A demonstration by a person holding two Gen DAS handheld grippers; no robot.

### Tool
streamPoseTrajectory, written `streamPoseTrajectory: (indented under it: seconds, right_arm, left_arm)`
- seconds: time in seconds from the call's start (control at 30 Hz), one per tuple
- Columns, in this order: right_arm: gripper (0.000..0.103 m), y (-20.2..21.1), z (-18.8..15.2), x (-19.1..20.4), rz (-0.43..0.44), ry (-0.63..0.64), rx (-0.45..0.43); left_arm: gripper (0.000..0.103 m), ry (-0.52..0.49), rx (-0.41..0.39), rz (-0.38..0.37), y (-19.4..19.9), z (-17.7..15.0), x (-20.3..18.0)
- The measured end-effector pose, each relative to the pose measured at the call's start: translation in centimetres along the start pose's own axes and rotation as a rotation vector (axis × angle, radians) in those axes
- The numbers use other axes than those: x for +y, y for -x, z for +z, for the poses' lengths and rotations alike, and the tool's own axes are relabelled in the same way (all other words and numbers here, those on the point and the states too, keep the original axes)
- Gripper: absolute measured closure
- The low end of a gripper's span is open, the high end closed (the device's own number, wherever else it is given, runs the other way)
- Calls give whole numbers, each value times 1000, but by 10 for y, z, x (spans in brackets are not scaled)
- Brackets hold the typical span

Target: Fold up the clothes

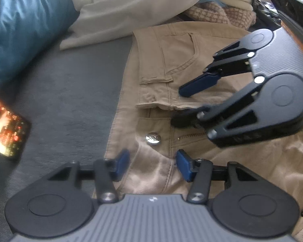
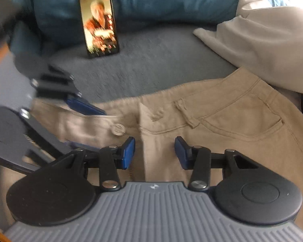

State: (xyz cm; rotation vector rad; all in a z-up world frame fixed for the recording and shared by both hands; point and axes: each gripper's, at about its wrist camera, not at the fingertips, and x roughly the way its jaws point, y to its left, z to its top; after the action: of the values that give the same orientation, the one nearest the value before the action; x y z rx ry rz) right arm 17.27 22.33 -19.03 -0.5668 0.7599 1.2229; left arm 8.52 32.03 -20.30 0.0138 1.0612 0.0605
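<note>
On the grey bed (image 1: 66, 104) lie one pair of khaki trousers (image 1: 183, 60), waistband up, one phone (image 2: 99, 23) and one white cloth (image 2: 262, 46). Both grippers, left (image 1: 152, 164) and right (image 2: 154, 153), hover with jaws apart over the waistband by its metal button (image 1: 153, 138). Only the left view shows a checked fabric (image 1: 218, 14). Button engraving unreadable.

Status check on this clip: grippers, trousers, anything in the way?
Left gripper and right gripper open over waistband. Tan trousers flat, unfolded. Phone well clear.
</note>
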Motion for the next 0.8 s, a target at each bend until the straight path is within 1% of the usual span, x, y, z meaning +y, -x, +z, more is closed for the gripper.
streamPoseTrajectory:
  seconds: [0.03,0.07,0.1,0.13,0.2,0.27,0.37,0.5,0.57,0.7,0.8]
  right_arm:
    - [73,1,1,-1,-9,-7,-10]
    - [84,4,2,-1,-11,-25,-24]
    - [93,7,3,-2,-7,-39,-35]
    - [97,8,3,-1,-5,-45,-45]
    - [97,7,5,4,-20,-34,-45]
    - [97,2,6,8,-46,-23,-34]
    - [98,-3,5,8,-61,-79,-36]
    - [99,4,4,2,-41,-196,-92]
    - [99,10,5,3,-31,-219,-126]
    - [99,13,7,5,-22,-225,-154]
    - [99,16,9,5,-8,-256,-178]
  left_arm:
    - [51,3,1,-1,1,0,0]
    - [55,4,-1,3,2,0,0]
    - [59,5,-2,11,3,0,-1]
    - [61,9,-4,15,4,0,-2]
    - [81,23,-13,10,6,0,-4]
    - [86,35,-17,11,5,0,-8]
    - [91,43,-44,46,6,-3,-16]
    - [95,139,-112,96,14,-5,-12]
    - [95,178,-133,100,18,-5,-7]
    - [95,159,-157,123,24,-5,-9]
    - [96,183,-183,131,29,-3,-5]
